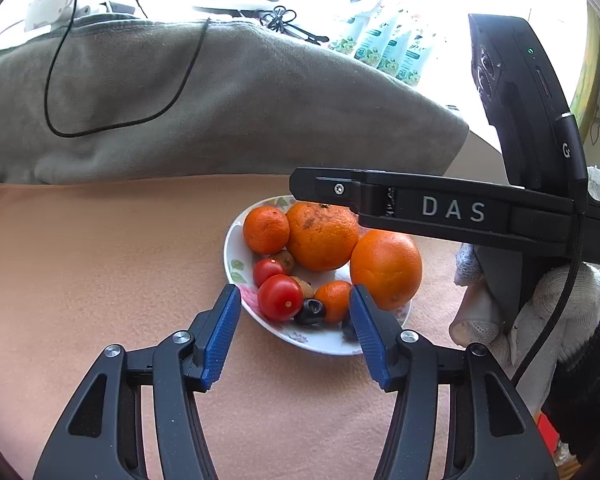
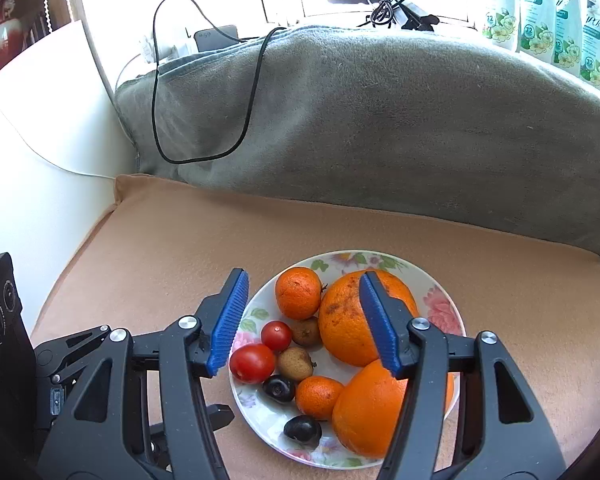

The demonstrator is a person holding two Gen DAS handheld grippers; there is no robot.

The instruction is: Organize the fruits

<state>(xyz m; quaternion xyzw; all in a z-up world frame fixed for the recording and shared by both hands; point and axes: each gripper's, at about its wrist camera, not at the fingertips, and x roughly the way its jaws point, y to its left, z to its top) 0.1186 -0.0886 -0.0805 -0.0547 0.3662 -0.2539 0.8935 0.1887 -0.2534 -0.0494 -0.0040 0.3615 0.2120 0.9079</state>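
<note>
All the fruit sat on one floral plate point(image 2: 440, 300) on the peach fleece-covered surface point(image 2: 160, 248): two big oranges point(image 2: 340, 328), three mandarins point(image 2: 298, 292), two glossy tomatoes point(image 2: 253, 362), two brown fruits point(image 2: 295, 362), two dark plums point(image 2: 279, 389). My left gripper point(image 1: 295, 312) and right gripper point(image 2: 303, 312) both hung apart, holding nothing.

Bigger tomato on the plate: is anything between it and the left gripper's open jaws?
Nothing visible does. The bigger tomato lies at the plate's near edge, just beyond the open left gripper; a dark fruit sits beside it.
</note>
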